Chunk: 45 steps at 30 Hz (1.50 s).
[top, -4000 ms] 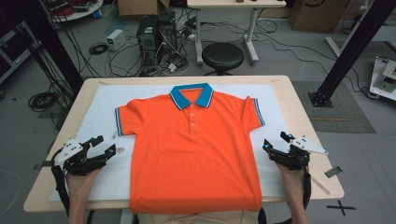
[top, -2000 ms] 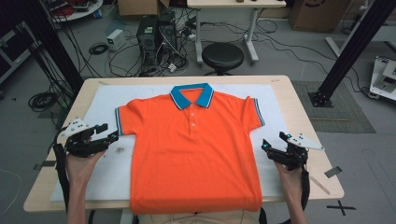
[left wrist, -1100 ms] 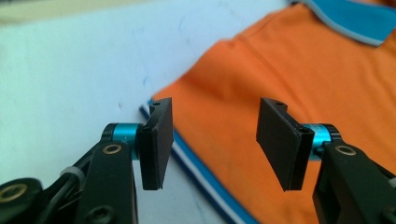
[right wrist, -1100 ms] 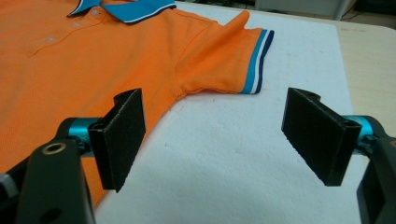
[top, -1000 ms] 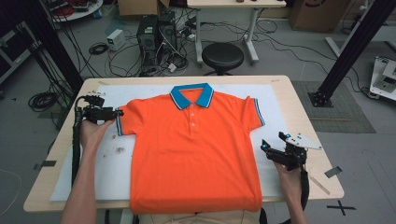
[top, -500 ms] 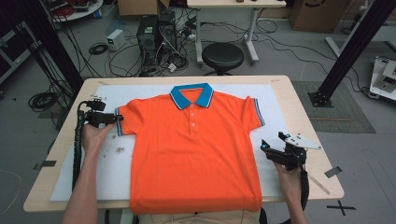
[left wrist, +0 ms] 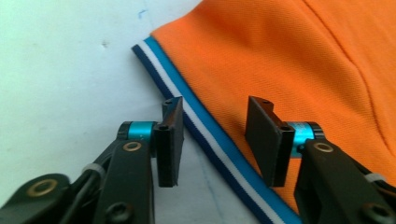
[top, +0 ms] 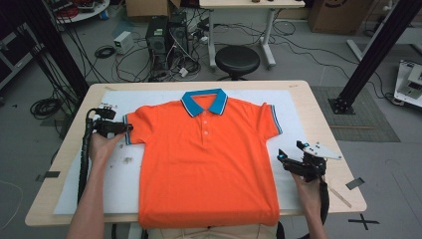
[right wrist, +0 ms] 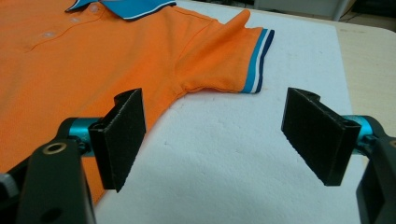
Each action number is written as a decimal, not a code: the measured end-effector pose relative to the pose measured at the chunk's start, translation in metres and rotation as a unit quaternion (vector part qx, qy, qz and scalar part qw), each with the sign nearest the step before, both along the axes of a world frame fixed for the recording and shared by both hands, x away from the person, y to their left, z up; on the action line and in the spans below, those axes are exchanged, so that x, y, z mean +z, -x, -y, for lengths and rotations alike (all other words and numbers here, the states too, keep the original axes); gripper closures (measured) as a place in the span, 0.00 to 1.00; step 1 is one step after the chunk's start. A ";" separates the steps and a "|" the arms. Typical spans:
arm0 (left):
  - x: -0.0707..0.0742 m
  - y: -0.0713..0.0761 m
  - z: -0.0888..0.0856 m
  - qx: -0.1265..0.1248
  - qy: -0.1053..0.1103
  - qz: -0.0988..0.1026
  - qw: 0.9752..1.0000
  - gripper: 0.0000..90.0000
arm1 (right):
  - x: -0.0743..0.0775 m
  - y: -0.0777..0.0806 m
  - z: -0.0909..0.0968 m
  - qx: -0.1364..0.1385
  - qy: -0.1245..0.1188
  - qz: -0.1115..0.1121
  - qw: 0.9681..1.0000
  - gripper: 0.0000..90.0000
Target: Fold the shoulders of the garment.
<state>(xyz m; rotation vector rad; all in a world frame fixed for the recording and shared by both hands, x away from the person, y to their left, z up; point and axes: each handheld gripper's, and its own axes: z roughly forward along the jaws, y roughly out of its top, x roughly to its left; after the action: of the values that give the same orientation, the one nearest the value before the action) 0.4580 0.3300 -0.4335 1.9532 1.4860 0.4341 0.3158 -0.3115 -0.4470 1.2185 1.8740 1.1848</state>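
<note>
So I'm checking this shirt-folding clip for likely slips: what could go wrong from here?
The left gripper straddles the striped blue cuff of the orange polo shirt, its jaws just closing but not yet pinching. It could close on the cuff's edge alone and lose it when lifted. Its lower pad might also scrape the white foam sheet. The right gripper waits open beside the hem, so a one-sided pull could skew the shirt.
</note>
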 end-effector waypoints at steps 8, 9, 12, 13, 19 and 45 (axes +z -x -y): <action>0.000 0.001 0.008 -0.012 -0.011 0.005 1.000 0.82 | 0.000 0.000 0.000 0.000 0.003 0.000 1.000 0.25; 0.000 0.002 0.008 -0.012 -0.004 0.011 1.000 0.85 | 0.000 -0.001 0.000 0.001 0.003 0.000 1.000 0.25; -0.002 0.003 0.007 -0.013 0.004 0.015 1.000 0.90 | 0.000 -0.001 0.000 0.001 0.004 0.001 1.000 0.25; -0.002 0.004 0.007 -0.010 0.010 0.018 1.000 0.91 | 0.000 0.000 0.000 0.000 0.002 -0.002 1.000 0.25; 0.002 0.007 0.007 -0.010 0.019 0.028 0.999 0.92 | 0.000 -0.001 -0.001 -0.001 0.006 -0.004 1.000 0.26; 0.030 0.018 0.072 -0.096 0.010 0.073 0.993 0.92 | 0.000 -0.002 -0.003 0.003 0.014 -0.008 1.000 0.26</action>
<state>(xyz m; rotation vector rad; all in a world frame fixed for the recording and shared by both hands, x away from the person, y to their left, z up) 0.4403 0.2584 -0.4038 1.9810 1.1936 0.4635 0.3174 -0.3087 -0.4470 1.2131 1.9006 1.1517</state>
